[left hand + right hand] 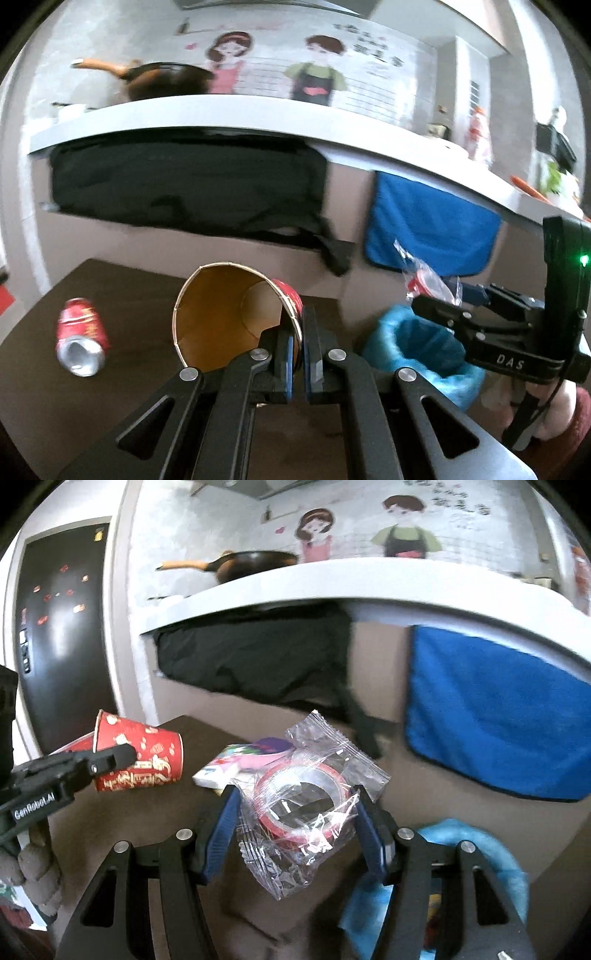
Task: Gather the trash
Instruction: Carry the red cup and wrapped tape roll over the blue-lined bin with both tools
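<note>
Pinching one red paper cup's point(236, 317) rim, the left gripper point(297, 332) hovers above a dark table's point(122, 295) edge; the right gripper point(295, 812) clasps one clear bagged tape roll point(303, 797) over the blue-lined bin point(491, 853); one crushed red can point(82, 336) lies apart.

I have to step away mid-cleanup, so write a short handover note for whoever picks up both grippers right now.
Left gripper: shut on the rim wall of the red paper cup, lifted off the dark table.
Right gripper: shut on the clear wrapper with a red tape roll inside, held above the table near the blue-lined bin.
Done: both pieces picked up.
Left: drop both into the bin, then fetch the red can lying on the table and the pink-and-white packet behind the wrapper.
</note>
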Demonstrator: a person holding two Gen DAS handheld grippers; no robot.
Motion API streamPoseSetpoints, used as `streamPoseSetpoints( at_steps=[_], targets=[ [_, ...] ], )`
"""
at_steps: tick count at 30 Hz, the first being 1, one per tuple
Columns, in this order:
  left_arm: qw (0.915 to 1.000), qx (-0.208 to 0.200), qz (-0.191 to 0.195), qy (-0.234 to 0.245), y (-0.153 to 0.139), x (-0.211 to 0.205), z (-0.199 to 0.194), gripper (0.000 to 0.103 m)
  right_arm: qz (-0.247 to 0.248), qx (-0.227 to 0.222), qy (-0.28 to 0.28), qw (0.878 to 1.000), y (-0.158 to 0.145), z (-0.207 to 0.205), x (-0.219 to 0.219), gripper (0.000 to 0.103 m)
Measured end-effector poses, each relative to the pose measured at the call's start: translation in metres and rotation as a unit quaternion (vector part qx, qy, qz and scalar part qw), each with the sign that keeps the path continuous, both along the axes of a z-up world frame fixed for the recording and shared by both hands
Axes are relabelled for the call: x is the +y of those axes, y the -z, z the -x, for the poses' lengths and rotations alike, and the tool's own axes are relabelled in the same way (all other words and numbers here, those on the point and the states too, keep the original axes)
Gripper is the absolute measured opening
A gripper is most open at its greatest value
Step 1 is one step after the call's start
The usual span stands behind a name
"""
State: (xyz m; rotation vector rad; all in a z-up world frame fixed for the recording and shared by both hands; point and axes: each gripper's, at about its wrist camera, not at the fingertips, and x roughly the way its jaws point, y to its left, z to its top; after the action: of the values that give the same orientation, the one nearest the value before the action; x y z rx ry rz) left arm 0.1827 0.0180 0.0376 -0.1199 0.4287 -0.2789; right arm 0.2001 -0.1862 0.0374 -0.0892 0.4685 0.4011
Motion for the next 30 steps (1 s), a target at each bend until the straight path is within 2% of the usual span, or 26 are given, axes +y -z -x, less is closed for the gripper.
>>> streamPoseSetpoints(
  at_steps=[7,16,23,30],
  targets=[
    [0.9976,-0.001,-0.006,0.069,-0.006,-0.077,-0.014,0.003,-0.003,-0.007,0.061,0.998,-0.002,0.009,-0.07,0.057],
    [0.9931,-0.015,-0.02,0.114,-0.001,-0.153,-0.027,0.003,-0.001,-0.011,0.12,0.993,0.009,0.014,-0.136,0.057],
    [0.9897,-0.002,-0.018,0.142,0.016,-0.191,-0.037,0.004,-0.015,0.011,0.145,0.989,0.031,0.004,-0.173,0.057],
    [0.9877,0.024,-0.008,0.154,0.039,-0.204,-0.055,0.003,-0.025,0.035,0.15,0.988,0.052,-0.006,-0.186,0.057]
  ],
)
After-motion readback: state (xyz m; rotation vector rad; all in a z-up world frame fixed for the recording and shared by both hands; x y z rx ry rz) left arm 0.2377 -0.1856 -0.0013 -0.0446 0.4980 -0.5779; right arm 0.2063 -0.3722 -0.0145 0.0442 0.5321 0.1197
